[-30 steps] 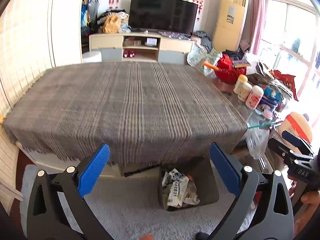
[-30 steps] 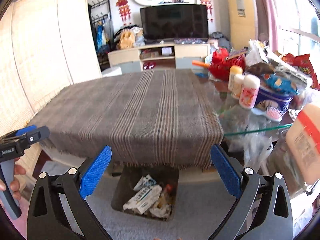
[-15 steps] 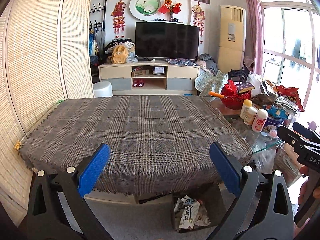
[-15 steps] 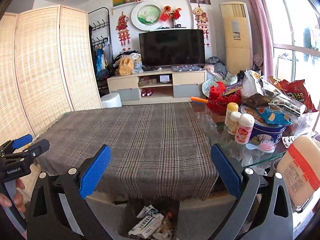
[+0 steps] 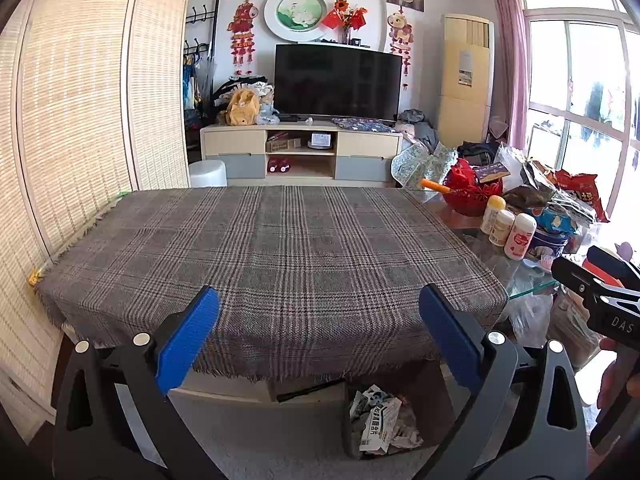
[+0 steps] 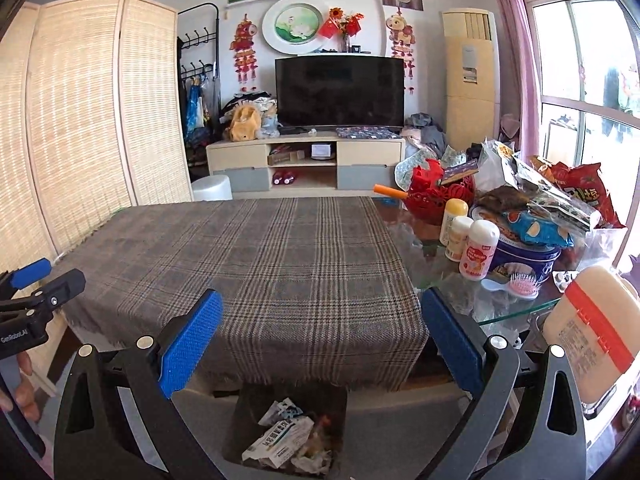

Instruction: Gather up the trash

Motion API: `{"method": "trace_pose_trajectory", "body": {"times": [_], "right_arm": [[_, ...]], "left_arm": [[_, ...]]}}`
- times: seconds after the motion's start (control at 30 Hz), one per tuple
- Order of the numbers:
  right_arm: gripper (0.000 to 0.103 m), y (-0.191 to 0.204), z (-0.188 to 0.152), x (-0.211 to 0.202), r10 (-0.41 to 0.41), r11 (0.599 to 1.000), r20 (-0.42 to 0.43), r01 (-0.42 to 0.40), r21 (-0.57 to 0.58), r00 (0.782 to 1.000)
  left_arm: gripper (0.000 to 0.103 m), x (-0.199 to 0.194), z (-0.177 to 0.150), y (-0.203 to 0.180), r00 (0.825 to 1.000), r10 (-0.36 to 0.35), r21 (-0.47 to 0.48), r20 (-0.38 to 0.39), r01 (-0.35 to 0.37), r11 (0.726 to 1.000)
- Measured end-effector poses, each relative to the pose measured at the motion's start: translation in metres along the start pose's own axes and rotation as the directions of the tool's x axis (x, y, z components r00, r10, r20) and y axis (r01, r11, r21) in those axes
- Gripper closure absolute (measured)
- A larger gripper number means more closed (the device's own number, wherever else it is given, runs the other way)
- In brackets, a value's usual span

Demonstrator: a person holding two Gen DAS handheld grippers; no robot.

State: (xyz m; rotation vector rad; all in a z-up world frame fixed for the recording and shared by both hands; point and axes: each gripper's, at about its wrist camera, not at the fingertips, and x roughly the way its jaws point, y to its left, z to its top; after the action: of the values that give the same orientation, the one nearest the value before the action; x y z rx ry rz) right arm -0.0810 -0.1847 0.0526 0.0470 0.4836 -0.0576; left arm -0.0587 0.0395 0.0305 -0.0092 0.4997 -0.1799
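A dark trash bin (image 5: 436,420) stands on the floor under the table's near edge, holding crumpled white wrappers (image 5: 380,424). It also shows in the right wrist view (image 6: 248,420) with the wrappers (image 6: 280,444) inside. My left gripper (image 5: 320,338) is open and empty, above and in front of the bin. My right gripper (image 6: 322,342) is open and empty, held above the bin. The plaid tablecloth (image 5: 272,256) lies bare on the table.
The glass table end (image 6: 512,312) at the right carries bottles (image 6: 478,250), a blue tin (image 6: 524,256), snack bags (image 6: 584,192), a red basket (image 6: 436,196) and a pink hairbrush (image 6: 520,284). A large jug (image 6: 592,332) stands near right. A woven screen (image 5: 80,128) lines the left.
Both grippers have risen and tilted up. The bin has dropped lower in both views and more of the room's far wall shows. Both stay open.
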Motion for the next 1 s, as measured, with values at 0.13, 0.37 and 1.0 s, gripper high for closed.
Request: {"method": "trace_pose_trajectory", "body": {"times": [0.13,0.37,1.0], "right_arm": [[0.003,-0.004,-0.001,0.001,-0.015,1.000,-0.008,0.015,0.003,1.000],[0.003,-0.012,-0.003,0.002,-0.023,0.999,-0.021,0.023,0.030,1.000],[0.003,-0.018,-0.003,0.007,-0.023,0.998,-0.046,0.025,0.051,0.999]], "left_arm": [[0.008,0.002,-0.002,0.006,1.000,0.004,-0.015,-0.020,-0.004,1.000],[0.008,0.003,0.001,0.014,1.000,0.024,-0.032,-0.015,-0.024,0.999],[0.008,0.006,0.000,0.014,0.999,0.021,-0.029,-0.034,-0.022,0.999]]}}
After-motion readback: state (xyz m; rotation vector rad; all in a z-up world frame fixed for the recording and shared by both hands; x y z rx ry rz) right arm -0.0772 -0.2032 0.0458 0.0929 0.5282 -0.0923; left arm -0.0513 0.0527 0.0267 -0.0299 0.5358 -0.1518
